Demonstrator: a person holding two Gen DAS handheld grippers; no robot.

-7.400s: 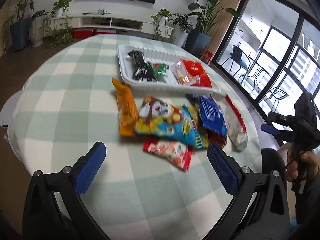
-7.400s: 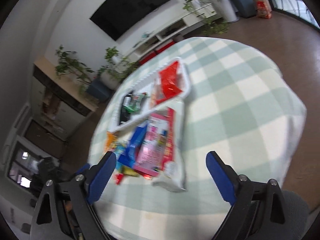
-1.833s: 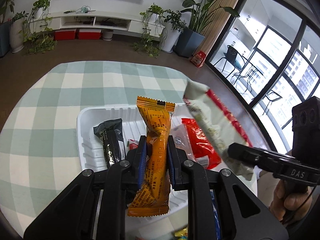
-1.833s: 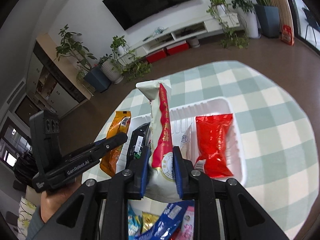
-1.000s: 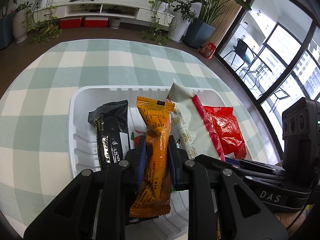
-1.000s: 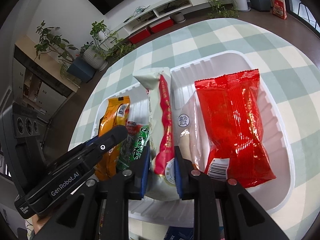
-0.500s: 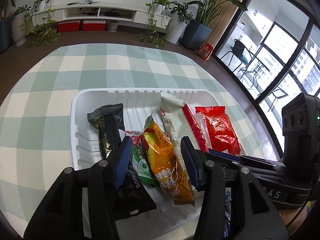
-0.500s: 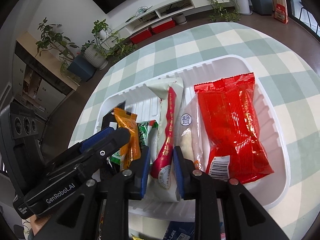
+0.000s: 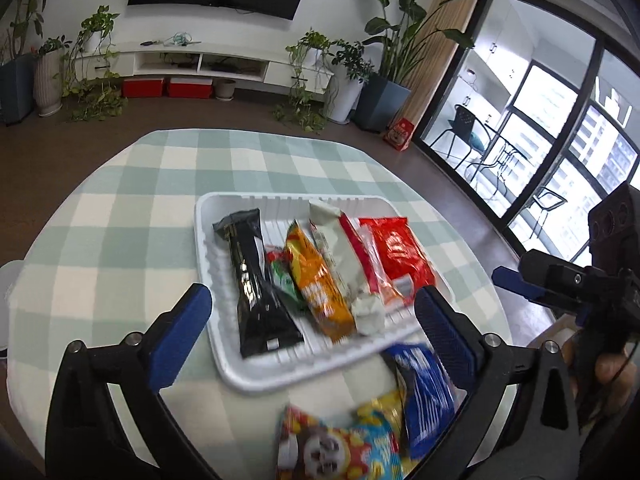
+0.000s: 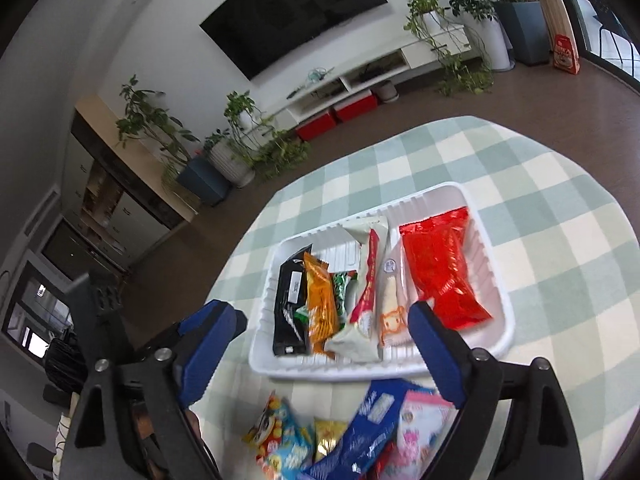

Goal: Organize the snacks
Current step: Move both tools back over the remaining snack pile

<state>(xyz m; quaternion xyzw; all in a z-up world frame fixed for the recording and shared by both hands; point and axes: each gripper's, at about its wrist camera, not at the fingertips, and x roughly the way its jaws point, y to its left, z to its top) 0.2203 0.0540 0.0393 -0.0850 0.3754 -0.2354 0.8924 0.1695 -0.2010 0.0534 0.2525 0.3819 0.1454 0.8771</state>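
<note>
We hold both grippers angled down over the white tray on the green-checked table, and both are empty. The left gripper has its blue pads flung wide and still spreading, nothing between them; the right gripper is likewise parting its jaws, with only the tray's near rim seen through the gap. In the left wrist view the right gripper juts in just right of the tray, a hand wrapped around its grip. A second ago each gripper pinched a packet above the tray; now the orange packet lies in the tray between the black packet and the white-and-red packet, which we have also let go, and both grippers have drawn back and up from the tray. The red packet sits at the tray's right end, where it lay before. Just in front of the tray, the blue packet and the cartoon-printed bag remain on the cloth.
</note>
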